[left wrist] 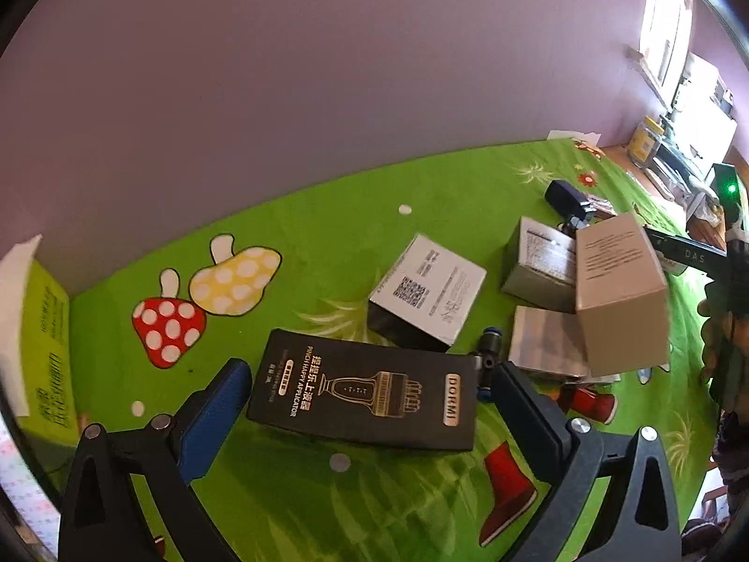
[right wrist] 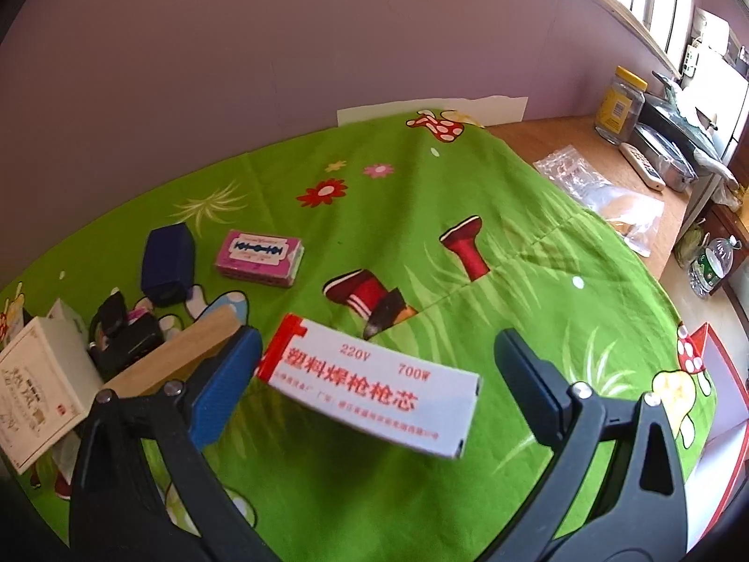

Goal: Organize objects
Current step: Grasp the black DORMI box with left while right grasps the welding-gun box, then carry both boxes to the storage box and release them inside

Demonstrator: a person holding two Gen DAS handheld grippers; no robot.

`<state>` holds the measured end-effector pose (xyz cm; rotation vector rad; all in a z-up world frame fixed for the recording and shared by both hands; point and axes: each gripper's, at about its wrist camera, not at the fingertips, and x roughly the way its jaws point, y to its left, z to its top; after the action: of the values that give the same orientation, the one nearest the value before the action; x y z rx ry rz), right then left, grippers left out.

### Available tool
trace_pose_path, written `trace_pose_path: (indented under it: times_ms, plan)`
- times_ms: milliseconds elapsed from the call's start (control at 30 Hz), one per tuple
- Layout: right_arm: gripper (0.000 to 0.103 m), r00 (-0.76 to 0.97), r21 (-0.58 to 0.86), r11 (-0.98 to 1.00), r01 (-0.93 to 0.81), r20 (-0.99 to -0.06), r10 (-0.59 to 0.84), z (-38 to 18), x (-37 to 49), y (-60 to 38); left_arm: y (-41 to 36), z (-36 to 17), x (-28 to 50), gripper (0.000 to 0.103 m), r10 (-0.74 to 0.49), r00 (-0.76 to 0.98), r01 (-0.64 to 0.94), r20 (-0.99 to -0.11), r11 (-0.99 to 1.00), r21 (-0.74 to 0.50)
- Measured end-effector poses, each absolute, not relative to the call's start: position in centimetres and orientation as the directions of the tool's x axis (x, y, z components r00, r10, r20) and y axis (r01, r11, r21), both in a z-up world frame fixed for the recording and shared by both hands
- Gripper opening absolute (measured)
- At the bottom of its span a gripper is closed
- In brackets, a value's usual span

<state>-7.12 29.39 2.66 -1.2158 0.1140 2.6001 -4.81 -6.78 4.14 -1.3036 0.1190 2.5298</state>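
Black DOKMI box (left wrist: 365, 388), flat w/ gold print, lies near the front edge of the green-clothed surface (left wrist: 327, 215), between the wide-open, empty left claw (left wrist: 370, 403). Prob light, stiff card w/ slick finish; grip across its short sides. Right claw (right wrist: 379, 388) also wide open, straddling the white red-lettered box (right wrist: 374, 386), nothing held.

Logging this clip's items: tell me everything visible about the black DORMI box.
The black DORMI box is a flat, rectangular carton, apparently card, with gold print: an applicator drawing, Chinese text, "PINCH HAPPY APPLICATOR". It looks closed and lies flat on the green tablecloth, between the open jaws of the left gripper; contact is unclear. A white QR-code box sits just behind it.
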Motion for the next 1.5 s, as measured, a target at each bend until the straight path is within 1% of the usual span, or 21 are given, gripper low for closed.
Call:
trace_pose_path:
  times_ms: [33, 100, 133, 167, 267, 467, 633, 833, 1000, 1233, 1500]
  plan:
    - [0.100, -0.612, -0.047, -0.959, -0.278, -0.762, 0.215, 2.6, -7.2, 29.5, -6.8, 4.1, -4.8, 0.099, 0.213, -0.552, -0.286, -0.806, -0.956, -0.057]
    - [0.098, -0.618, -0.032, -0.962, -0.272, -0.760, 0.200, 2.6, -7.2, 29.7, -6.8, 4.1, -4.8, 0.088, 0.205, -0.556, -0.279, -0.806, -0.959, -0.051]
    - [0.089, -0.622, -0.031, -0.962, -0.270, -0.757, 0.199, 2.7, -7.1, 29.7, -6.7, 4.1, -4.8, 0.088, 0.204, -0.557, -0.278, -0.805, -0.959, -0.051]
    - [0.084, -0.621, -0.034, -0.962, -0.272, -0.757, 0.203, 2.7, -7.1, 29.7, -6.6, 4.1, -4.7, 0.088, 0.204, -0.556, -0.281, -0.806, -0.958, -0.048]
    - [0.084, -0.626, -0.027, -0.964, -0.265, -0.756, 0.193, 2.7, -7.1, 29.7, -6.4, 4.2, -4.6, 0.088, 0.207, -0.560, -0.288, -0.802, -0.957, -0.045]
    - [0.083, -0.646, -0.043, -0.965, -0.259, -0.735, 0.206, 3.2, -6.5, 29.4, -6.3, 5.6, -3.8, 0.088, 0.171, -0.607, -0.250, -0.776, -0.968, -0.018]
    - [0.083, -0.666, -0.041, -0.967, -0.251, -0.717, 0.203, 4.1, -5.5, 29.5, -5.7, 7.8, -2.1, 0.088, 0.199, -0.650, -0.260, -0.734, -0.965, -0.031]
    - [0.083, -0.699, -0.050, -0.970, -0.239, -0.684, 0.207, 6.2, -3.6, 29.5, -3.8, 10.5, 0.3, 0.088, 0.254, -0.684, -0.311, -0.683, -0.949, -0.041]
    - [0.083, -0.715, -0.041, -0.970, -0.241, -0.668, 0.206, 7.7, -1.8, 30.1, -1.8, 11.7, 2.3, 0.088, 0.314, -0.690, -0.365, -0.653, -0.929, -0.061]
    - [0.083, -0.722, -0.047, -0.963, -0.266, -0.652, 0.232, 9.1, 0.8, 31.7, 1.9, 12.6, 4.9, 0.088, 0.407, -0.664, -0.462, -0.627, -0.883, -0.083]
    - [0.083, -0.696, -0.064, -0.940, -0.335, -0.656, 0.292, 9.6, 4.5, 35.7, 8.6, 13.0, 7.9, 0.088, 0.526, -0.595, -0.608, -0.607, -0.789, -0.087]
